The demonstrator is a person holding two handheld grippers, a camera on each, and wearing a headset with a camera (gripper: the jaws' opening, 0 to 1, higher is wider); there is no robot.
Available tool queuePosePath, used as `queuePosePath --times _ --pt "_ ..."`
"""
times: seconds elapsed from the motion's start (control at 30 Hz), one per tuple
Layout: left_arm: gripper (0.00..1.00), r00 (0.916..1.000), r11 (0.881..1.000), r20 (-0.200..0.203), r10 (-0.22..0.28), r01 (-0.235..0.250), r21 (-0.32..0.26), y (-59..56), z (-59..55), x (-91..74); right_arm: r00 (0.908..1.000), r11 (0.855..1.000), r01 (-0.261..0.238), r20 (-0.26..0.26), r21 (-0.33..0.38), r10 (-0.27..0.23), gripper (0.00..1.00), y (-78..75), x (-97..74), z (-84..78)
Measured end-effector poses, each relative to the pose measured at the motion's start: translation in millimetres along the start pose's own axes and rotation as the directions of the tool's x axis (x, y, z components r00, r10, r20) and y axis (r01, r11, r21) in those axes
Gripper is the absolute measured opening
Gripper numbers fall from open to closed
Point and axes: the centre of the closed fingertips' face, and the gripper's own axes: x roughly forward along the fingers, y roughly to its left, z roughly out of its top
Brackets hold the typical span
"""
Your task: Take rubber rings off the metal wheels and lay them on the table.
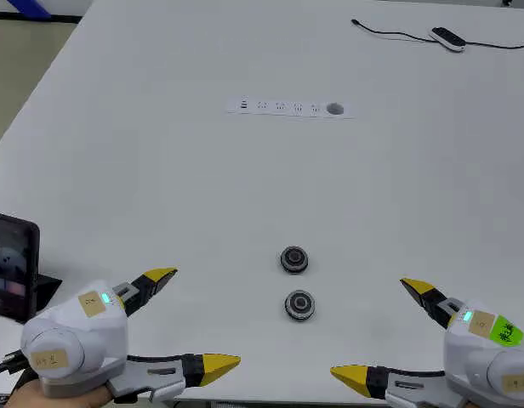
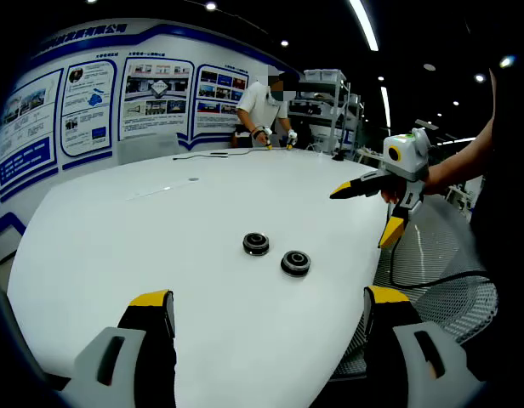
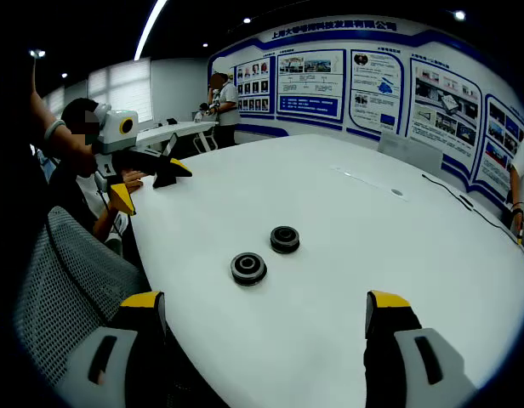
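Head view: near wheel lies flat.

White table, matte top. Near wheel lies flat between the fingers of the left gripper and the right gripper. Far wheel lies just past the forward fingertips, close to the first but apart. Socket strip well ahead of the fingers. Black cable far beyond the right fingers. Phone on stand outside the left fingers, at the table's edge.
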Motion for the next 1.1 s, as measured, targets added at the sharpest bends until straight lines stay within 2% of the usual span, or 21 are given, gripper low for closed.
queuePosePath --times 0.27,0.77,1.1 --pt "1.00 1.0000 1.000 -0.002 0.001 -0.001 -0.005 2.2 -0.2 -0.5 1.0000 1.000 -0.001 -0.006 0.006 0.001 0.99 -1.7 1.4 -2.0" --pt "0.97 0.9999 1.000 -0.012 -0.005 0.005 -0.020 7.5 -5.7 1.0 0.9998 1.000 -0.013 -0.012 0.010 0.013 0.99 -1.3 4.9 -1.0" --pt "0.93 0.9996 1.000 -0.019 -0.021 0.020 -0.019 3.4 -5.3 5.8 0.9994 0.999 -0.028 -0.018 0.026 0.029 0.99 2.7 9.7 -2.7"
